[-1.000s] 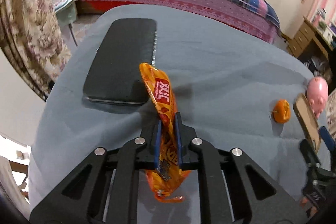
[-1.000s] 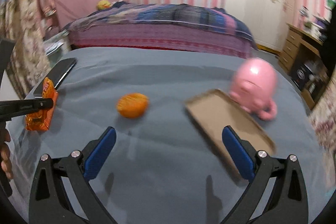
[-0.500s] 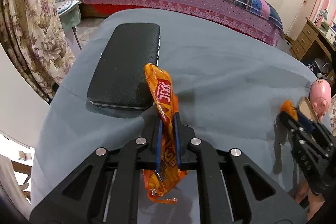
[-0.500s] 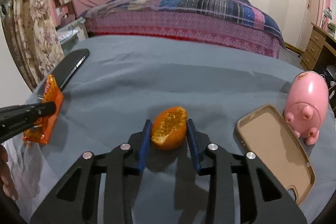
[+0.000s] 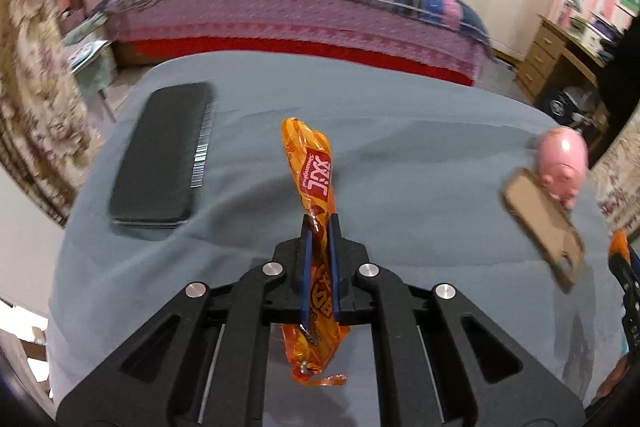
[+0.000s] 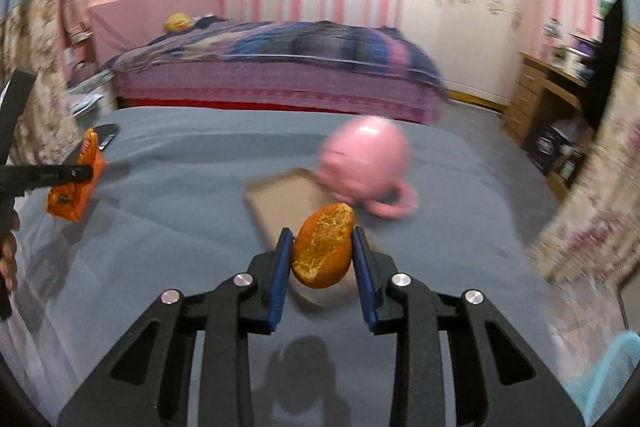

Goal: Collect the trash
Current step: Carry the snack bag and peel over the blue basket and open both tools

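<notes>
My left gripper [image 5: 320,223] is shut on an orange snack wrapper [image 5: 310,163] and holds it upright above the grey-blue table [image 5: 400,155]. The wrapper also shows at the left of the right wrist view [image 6: 76,187], pinched by the left gripper [image 6: 86,171]. My right gripper [image 6: 320,237] is shut on an orange peel [image 6: 323,247] and holds it lifted above the table [image 6: 180,227]. The peel and right gripper show only at the right edge of the left wrist view [image 5: 618,247].
A black phone [image 5: 164,155] lies at the table's left. A tan phone case [image 6: 280,199] and a pink piggy bank [image 6: 366,163] sit at the right. A bed [image 6: 272,67] stands behind the table, a wooden desk [image 6: 548,91] at far right.
My right gripper closed on the orange peel and lifted it off the table, moving right toward the phone case. My left gripper still holds the wrapper and has swung its view right.
</notes>
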Tool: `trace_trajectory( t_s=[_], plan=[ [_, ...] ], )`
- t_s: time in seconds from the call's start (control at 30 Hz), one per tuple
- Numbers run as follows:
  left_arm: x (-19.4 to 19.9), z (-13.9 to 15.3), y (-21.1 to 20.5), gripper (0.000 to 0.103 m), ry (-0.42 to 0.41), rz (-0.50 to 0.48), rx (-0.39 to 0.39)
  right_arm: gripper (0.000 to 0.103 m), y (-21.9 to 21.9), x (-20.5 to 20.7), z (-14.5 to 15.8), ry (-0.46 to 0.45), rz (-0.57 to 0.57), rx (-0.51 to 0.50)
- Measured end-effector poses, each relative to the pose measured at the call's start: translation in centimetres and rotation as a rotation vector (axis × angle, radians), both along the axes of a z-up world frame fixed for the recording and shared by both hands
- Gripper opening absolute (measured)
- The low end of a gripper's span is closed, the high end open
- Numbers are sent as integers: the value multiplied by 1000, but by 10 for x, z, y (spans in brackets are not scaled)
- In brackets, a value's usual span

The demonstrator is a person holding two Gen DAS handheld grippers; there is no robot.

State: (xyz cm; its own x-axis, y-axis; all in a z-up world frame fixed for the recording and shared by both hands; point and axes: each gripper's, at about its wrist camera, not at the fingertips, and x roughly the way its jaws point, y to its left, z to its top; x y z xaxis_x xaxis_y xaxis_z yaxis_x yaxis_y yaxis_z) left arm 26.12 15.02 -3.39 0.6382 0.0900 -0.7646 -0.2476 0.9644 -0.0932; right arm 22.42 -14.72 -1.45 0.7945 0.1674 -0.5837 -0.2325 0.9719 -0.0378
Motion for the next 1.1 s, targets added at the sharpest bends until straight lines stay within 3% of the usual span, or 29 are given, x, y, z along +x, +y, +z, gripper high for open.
trace_trajectory(
  t_s=[0.33, 0.43, 0.57, 0.73, 0.87, 1.1],
  plan=[
    [1, 23, -115, 6, -65, -228, 5, 30, -133, -77, 29, -42, -315, 4],
    [-1, 29, -156, 6, -71, -302, -9, 30, -171, -98, 28, -43, -408, 43],
    [-13, 35, -212, 6, -94, -416, 11, 30, -209, -118, 21, -44, -518, 5],
    [-30, 39, -273, 6, -112, -545, 29, 30, -246, -133, 21, -60, -592, 9],
    [-36, 38, -298, 6, -110, -598, 6, 30, -268, -137, 17, -63, -625, 4],
    [-47, 33, -336, 5, -120, -666, 52, 30, -294, -151, 14, -72, -679, 28]
  ],
)
